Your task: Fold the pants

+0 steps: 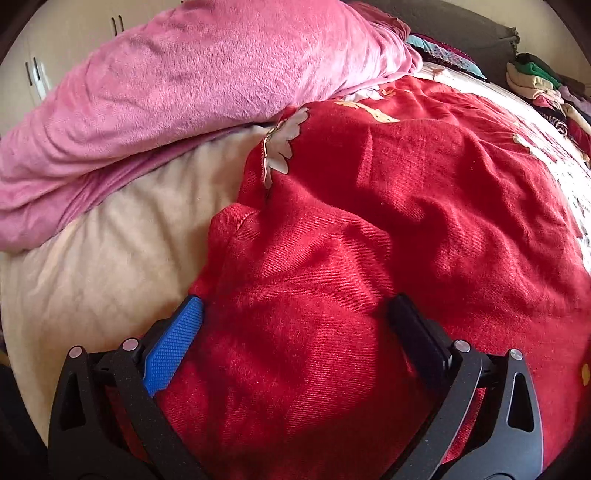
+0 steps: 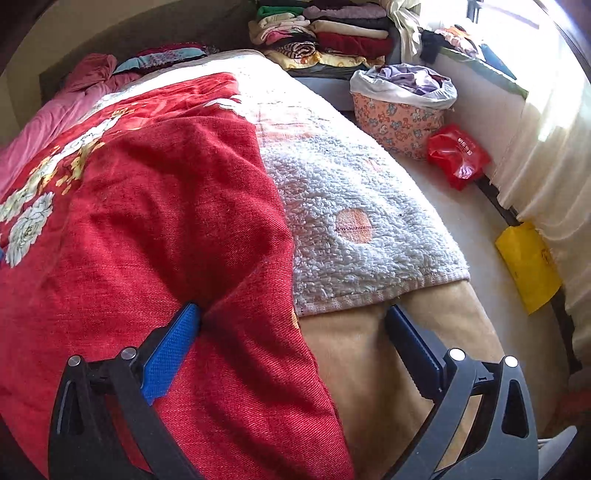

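Red woven pants (image 1: 332,258) lie spread on the bed over a red flowered blanket (image 1: 424,107). In the left wrist view my left gripper (image 1: 295,306) is open, its blue-padded fingers (image 1: 173,343) low over the pants' near left part, cloth bulging between them. In the right wrist view the pants (image 2: 166,221) fill the left half, their right edge running down the middle. My right gripper (image 2: 293,314) is open and straddles that edge: the left finger (image 2: 170,350) presses on the red cloth, the right finger (image 2: 413,343) is over the beige sheet (image 2: 369,369).
A pink fleece blanket (image 1: 166,92) is heaped at the far left. A white fuzzy towel (image 2: 351,221) lies right of the pants. Folded clothes (image 2: 325,33) are stacked beyond the bed. A floral basket (image 2: 399,110), a red bag (image 2: 458,155) and a yellow bag (image 2: 528,266) sit at the right.
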`<state>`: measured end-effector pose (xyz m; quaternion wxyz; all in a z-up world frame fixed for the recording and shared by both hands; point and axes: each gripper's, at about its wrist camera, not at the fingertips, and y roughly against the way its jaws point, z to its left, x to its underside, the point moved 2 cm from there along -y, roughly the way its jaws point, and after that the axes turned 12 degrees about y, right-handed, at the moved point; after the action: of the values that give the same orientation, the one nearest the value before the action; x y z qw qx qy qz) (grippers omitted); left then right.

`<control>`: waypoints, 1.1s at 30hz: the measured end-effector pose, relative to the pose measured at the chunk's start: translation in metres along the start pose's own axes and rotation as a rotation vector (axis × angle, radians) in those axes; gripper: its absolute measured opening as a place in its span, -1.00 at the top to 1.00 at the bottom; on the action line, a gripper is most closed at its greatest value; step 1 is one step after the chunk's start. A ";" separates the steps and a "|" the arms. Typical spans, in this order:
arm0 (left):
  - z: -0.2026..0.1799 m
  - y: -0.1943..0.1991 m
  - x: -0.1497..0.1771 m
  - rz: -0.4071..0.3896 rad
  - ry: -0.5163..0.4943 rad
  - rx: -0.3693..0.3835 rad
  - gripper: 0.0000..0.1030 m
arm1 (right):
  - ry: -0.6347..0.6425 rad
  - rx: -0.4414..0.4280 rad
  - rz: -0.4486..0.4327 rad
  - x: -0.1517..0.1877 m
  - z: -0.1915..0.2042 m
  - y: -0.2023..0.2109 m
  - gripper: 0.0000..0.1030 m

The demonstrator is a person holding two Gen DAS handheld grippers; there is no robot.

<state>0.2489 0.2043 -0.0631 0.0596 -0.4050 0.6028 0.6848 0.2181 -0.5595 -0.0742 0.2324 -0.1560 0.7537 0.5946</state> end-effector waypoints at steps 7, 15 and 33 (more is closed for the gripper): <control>0.001 0.001 0.000 0.004 0.008 0.011 -0.84 | -0.044 -0.060 0.002 0.001 -0.003 -0.001 -0.92; 0.001 0.001 0.000 0.004 0.009 0.011 -0.84 | -0.046 -0.061 0.001 0.001 -0.004 0.002 -0.92; 0.001 0.001 0.001 0.004 0.009 0.011 -0.84 | -0.045 -0.060 0.001 0.001 -0.003 0.002 -0.92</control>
<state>0.2470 0.2045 -0.0627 0.0576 -0.4065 0.6077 0.6798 0.2156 -0.5623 -0.0727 0.2443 -0.1492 0.7301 0.6206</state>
